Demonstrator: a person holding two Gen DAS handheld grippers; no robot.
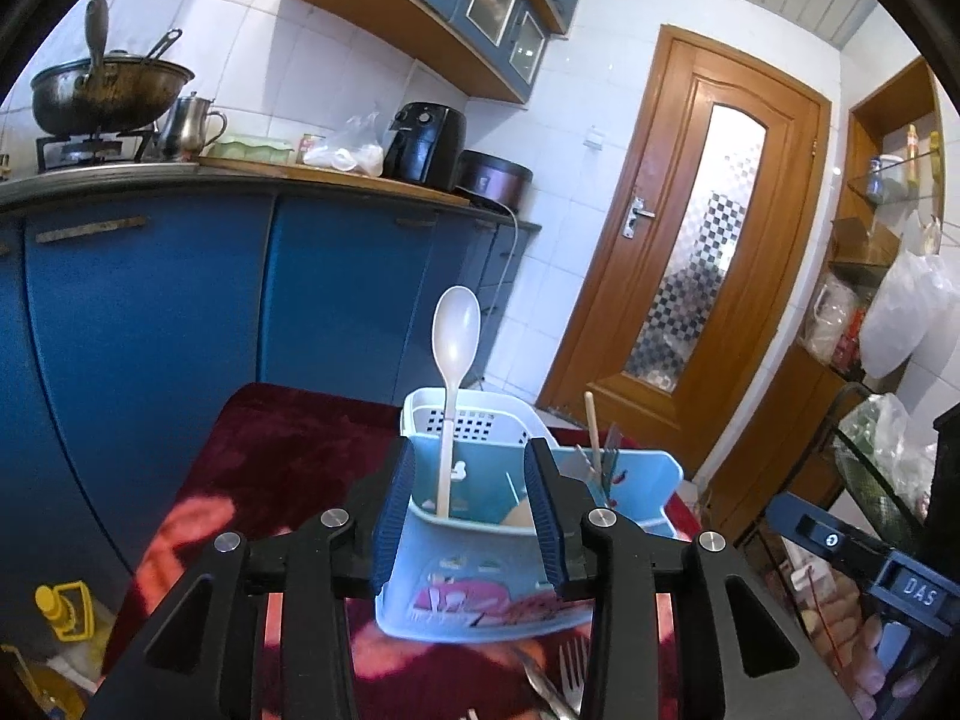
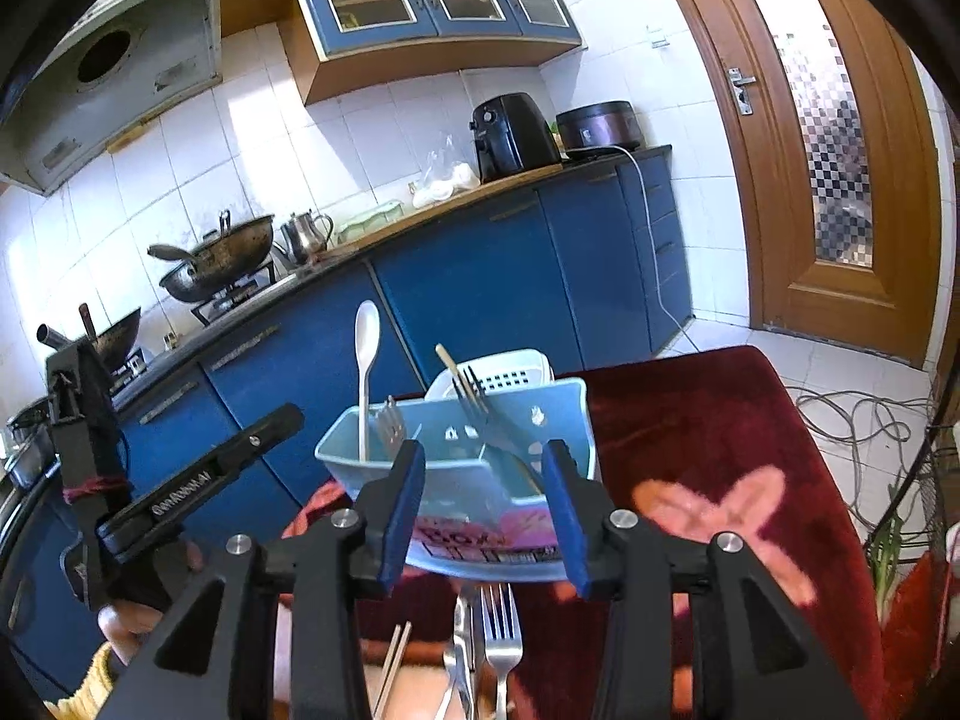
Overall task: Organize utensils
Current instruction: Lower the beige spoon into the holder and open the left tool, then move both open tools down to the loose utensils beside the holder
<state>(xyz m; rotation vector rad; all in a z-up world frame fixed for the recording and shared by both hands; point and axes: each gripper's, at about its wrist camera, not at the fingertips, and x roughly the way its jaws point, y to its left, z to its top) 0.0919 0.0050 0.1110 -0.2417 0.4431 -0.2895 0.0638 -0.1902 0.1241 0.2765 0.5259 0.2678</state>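
A light blue utensil caddy (image 1: 480, 564) stands on the dark red cloth (image 1: 282, 456). A white spoon (image 1: 454, 348) stands upright in its left compartment. A chopstick (image 1: 593, 426) and metal utensils stand in the right one. My left gripper (image 1: 474, 516) is open, its blue pads either side of the caddy's near corner. In the right wrist view the caddy (image 2: 480, 480) holds the spoon (image 2: 366, 360), a fork (image 2: 390, 420) and a knife (image 2: 504, 426). My right gripper (image 2: 486, 510) is open in front of it. A fork (image 2: 501, 642) and chopsticks (image 2: 393, 666) lie on the cloth below.
A white perforated basket (image 1: 474, 414) stands behind the caddy. Blue cabinets (image 1: 180, 312) with a stove, pots and an air fryer (image 1: 423, 144) lie beyond. A wooden door (image 1: 696, 252) is to the right. Cables (image 2: 858, 414) lie on the floor.
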